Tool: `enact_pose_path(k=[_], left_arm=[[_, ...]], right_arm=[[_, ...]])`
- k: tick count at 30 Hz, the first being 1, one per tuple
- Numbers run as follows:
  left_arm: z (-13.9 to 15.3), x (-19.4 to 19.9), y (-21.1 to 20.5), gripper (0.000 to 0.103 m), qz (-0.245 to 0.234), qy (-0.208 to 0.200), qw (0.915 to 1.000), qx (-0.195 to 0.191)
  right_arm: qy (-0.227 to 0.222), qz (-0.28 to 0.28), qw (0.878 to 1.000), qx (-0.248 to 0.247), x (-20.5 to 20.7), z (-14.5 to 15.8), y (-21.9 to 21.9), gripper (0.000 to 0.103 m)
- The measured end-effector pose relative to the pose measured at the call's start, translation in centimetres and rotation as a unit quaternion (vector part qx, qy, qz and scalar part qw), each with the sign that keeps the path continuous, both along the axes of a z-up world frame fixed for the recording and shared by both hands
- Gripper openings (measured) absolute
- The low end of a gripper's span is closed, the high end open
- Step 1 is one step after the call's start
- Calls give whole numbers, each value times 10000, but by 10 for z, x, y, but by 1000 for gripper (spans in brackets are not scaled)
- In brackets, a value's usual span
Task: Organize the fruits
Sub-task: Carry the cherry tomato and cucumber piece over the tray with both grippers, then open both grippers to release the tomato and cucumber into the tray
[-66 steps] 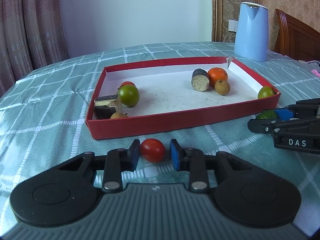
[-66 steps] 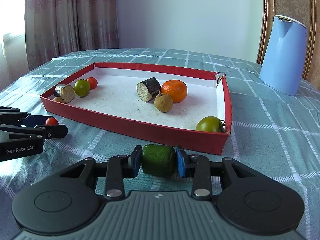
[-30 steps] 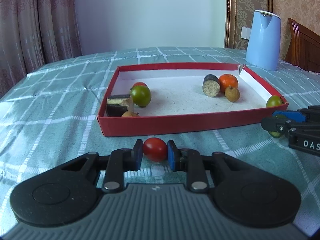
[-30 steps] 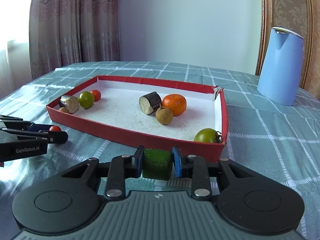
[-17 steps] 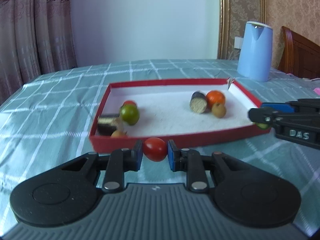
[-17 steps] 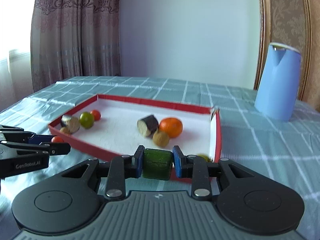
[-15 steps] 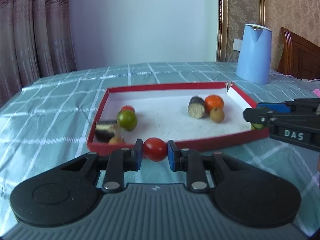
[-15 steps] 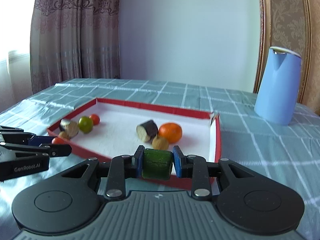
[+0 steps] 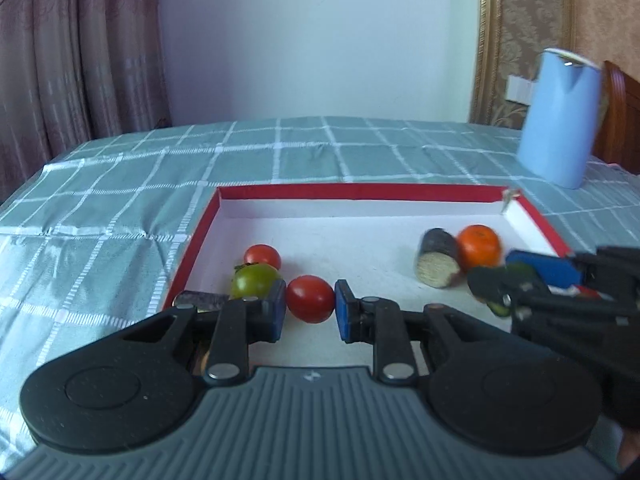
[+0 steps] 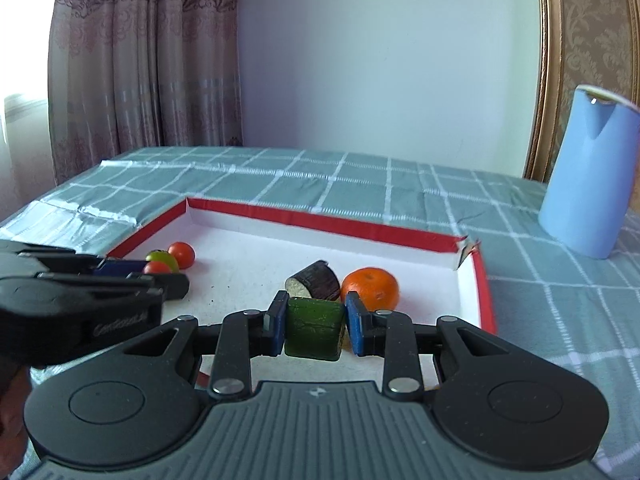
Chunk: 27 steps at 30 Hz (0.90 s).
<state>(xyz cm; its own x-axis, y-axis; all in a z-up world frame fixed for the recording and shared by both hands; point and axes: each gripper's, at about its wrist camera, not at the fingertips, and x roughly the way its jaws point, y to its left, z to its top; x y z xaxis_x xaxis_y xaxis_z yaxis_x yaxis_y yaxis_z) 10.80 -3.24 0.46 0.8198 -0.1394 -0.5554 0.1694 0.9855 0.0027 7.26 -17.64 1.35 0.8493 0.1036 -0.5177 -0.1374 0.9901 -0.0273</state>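
Above the checked bench (image 9: pixel 120 184), I've carried both loads over the red tray (image 9: pixel 360 192), left fingers (image 9: pixel 310 309) clamped on the tomato (image 9: pixel 311 298), right fingers (image 10: pixel 316 322) on the green chunk (image 10: pixel 314 326), ready to release

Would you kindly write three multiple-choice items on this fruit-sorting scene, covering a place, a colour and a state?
1. Where is the orange?
A. Inside the red tray
B. On the tablecloth beside the jug
C. In the left gripper

2. What colour is the jug?
A. White
B. Light blue
C. Red

3. What is the right gripper doing?
A. Hanging open with nothing in it
B. Shut on a green chunk
C. Shut on a red tomato

Answers: 1 A, it lies within the red tray by the dark eggplant piece; 2 B, its body is pale blue; 3 B, the green chunk sits clamped between its blue pads.
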Motion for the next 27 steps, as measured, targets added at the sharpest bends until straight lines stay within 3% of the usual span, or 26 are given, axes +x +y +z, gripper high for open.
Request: enact_pose_path(k=[3,17,27], left_arm=[[-2,9,-2,23,66,-25,10000,39],[-8,38,-4,24,313,-6,9994,146],[-11,40,-3,24,324,-23,9994,73]], right_arm=[[162,-24,9999,-44,10,-7,4,29],[81,-50,9994,-327,34,-13,24,29],[71,-90,9997,-206,33,-15,23,28]])
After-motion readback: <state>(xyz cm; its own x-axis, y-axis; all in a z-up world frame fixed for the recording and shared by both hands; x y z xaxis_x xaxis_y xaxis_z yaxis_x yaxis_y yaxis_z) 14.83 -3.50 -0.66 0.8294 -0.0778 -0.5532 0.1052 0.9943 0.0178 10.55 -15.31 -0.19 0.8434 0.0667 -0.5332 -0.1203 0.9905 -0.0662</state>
